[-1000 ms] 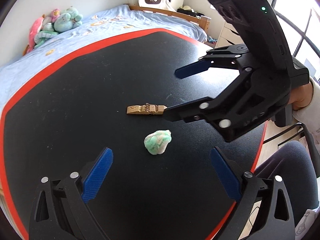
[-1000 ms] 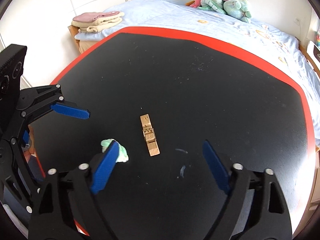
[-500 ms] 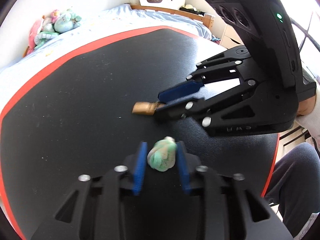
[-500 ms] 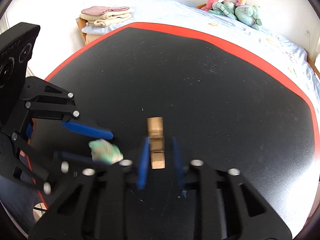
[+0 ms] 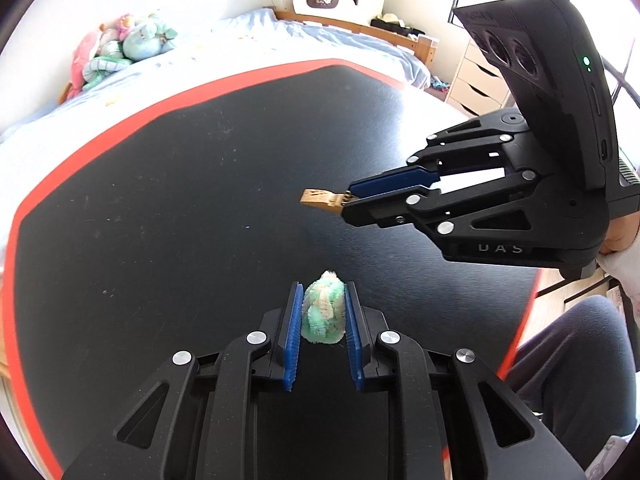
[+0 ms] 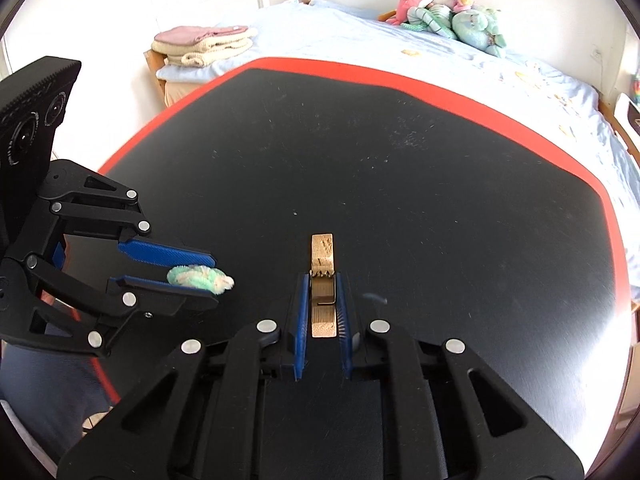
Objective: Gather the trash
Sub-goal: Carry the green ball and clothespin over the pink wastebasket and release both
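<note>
A fluffy green and white wad (image 5: 323,312) sits squeezed between the blue pads of my left gripper (image 5: 322,294), which is shut on it above the black table (image 5: 180,208). The right wrist view shows the same wad (image 6: 198,277) in the left gripper (image 6: 210,276) at the left. A wooden clothespin (image 6: 322,280) with a metal spring is clamped lengthwise in my right gripper (image 6: 322,280), its far end sticking out past the pads. From the left wrist view the clothespin (image 5: 320,201) juts left out of the right gripper (image 5: 352,200), held just above the tabletop.
The table has a red rim (image 6: 440,92). Behind it lies a bed with a pale blue sheet (image 6: 460,52), plush toys (image 6: 452,12) and folded towels (image 6: 204,42). A person's dark-trousered leg (image 5: 576,360) is at the table's near right edge, with white drawers (image 5: 476,84) beyond.
Both grippers went from wide open to shut. The left one closed on the wad and the right one on the clothespin, and both things have lifted slightly off the table.
</note>
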`<state>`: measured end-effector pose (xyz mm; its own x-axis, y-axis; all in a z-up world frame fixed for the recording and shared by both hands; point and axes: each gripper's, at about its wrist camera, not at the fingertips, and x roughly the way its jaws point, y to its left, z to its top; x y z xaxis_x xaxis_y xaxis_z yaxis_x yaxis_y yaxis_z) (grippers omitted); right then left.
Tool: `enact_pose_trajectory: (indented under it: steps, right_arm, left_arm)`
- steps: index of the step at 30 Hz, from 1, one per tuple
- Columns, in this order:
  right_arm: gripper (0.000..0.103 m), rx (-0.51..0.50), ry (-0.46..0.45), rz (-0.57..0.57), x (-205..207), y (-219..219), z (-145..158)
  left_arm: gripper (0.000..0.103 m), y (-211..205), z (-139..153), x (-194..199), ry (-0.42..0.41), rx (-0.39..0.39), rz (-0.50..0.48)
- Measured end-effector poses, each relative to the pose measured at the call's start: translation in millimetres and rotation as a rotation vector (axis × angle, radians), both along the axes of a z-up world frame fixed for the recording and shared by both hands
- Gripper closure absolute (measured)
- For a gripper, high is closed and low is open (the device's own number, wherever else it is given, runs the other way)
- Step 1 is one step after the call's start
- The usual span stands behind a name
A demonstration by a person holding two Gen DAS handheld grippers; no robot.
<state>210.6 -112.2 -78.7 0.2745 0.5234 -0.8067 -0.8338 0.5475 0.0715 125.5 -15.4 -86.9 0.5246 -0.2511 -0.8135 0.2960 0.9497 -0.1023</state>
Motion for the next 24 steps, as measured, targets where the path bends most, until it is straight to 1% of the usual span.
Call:
enact_pose_trajectory:
  steps: [7,12,19,24]
  right_arm:
    - [0.09,0.035,-0.011,-0.042,-37.6,-23.7,32.5]
    - [0.09,0.069,-0.01,-0.065,-73.4,-43.3,53.1]
    - [0.09,0.117,-0.012,-0.101,-124.1,-70.4,72.0]
    - [0.09,0.128,-0.005,-0.121,-157.5,-86.7,75.1]
  left_arm:
    - [0.083,-10.5,33.7,-32.9,-0.032,0.003,0.023]
    - [0.083,-16.9,49.2,-58.8,-0.046,0.001,0.041]
    - [0.083,-25.4,61.4,-90.8,-0.068,-0.008,0.052]
    - [0.083,-34.4,65.8,-115.8,-0.082,-0.01,0.055]
